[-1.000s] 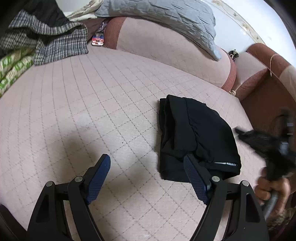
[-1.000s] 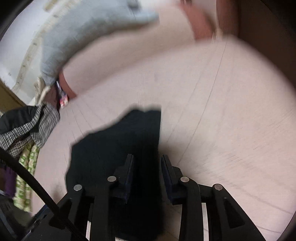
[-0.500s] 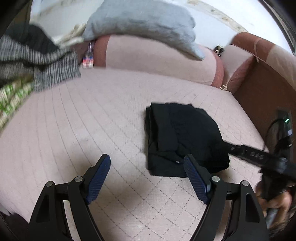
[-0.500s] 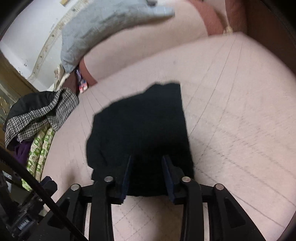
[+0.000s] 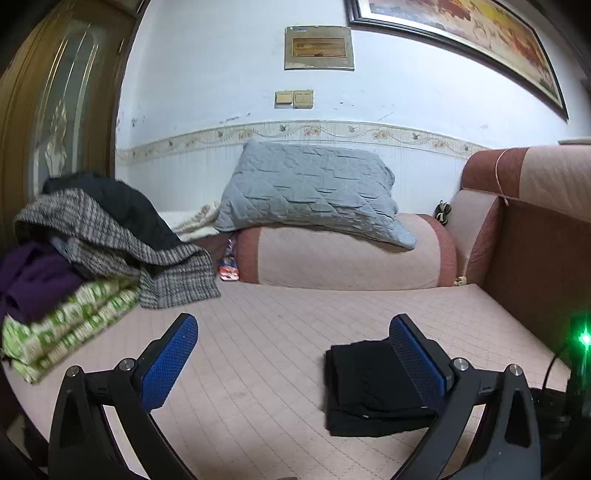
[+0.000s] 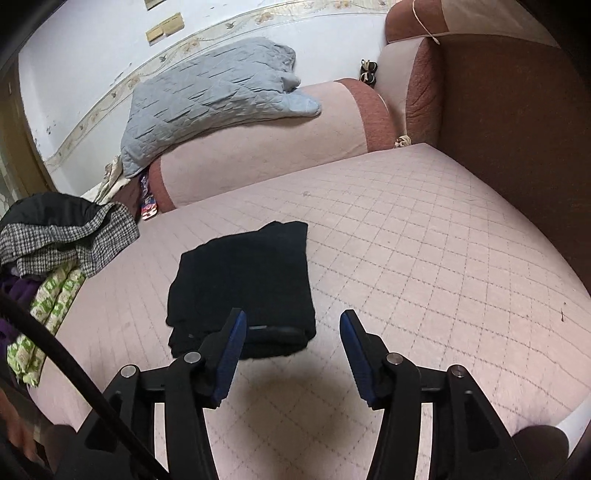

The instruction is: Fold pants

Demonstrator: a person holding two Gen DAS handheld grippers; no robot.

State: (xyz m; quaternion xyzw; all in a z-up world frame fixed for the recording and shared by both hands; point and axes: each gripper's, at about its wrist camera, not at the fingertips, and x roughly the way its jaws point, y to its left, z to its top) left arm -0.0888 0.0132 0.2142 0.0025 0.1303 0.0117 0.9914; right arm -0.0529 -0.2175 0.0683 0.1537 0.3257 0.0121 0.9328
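- Black pants [image 6: 243, 284] lie folded into a compact, roughly square bundle on the pink quilted sofa seat [image 6: 406, 258], about midway between the back cushion and the front edge; neither gripper touches them.
- In the left wrist view the pants [image 5: 369, 387] sit low and to the right, partly hidden behind the right-hand blue pad of the left gripper [image 5: 295, 362].
- Left gripper: fingers spread wide apart with nothing between them, held above the seat and pointing toward the back of the sofa.
- Right gripper [image 6: 291, 347]: fingers apart and empty, hovering over the front part of the seat just in front of the bundle; its left pad overlaps the near edge of the pants in the picture, but contact cannot be confirmed.
- A shadow falls on the seat beneath the right gripper.
- Grey quilted pillow [image 6: 210, 96] rests on top of the pink-and-rust back cushion [image 6: 266, 147], along the far edge of the seat.
- At the seat's left end lies a heap of clothes [image 5: 92, 236]: a checked grey garment, something black, something purple, and a green-and-white patterned cloth [image 5: 66, 325] at the bottom.
- A rust-brown armrest [image 6: 498, 110] closes the seat's right end.
- On the wall behind hang a framed picture [image 5: 461, 33] and a pair of beige switches [image 5: 293, 99].
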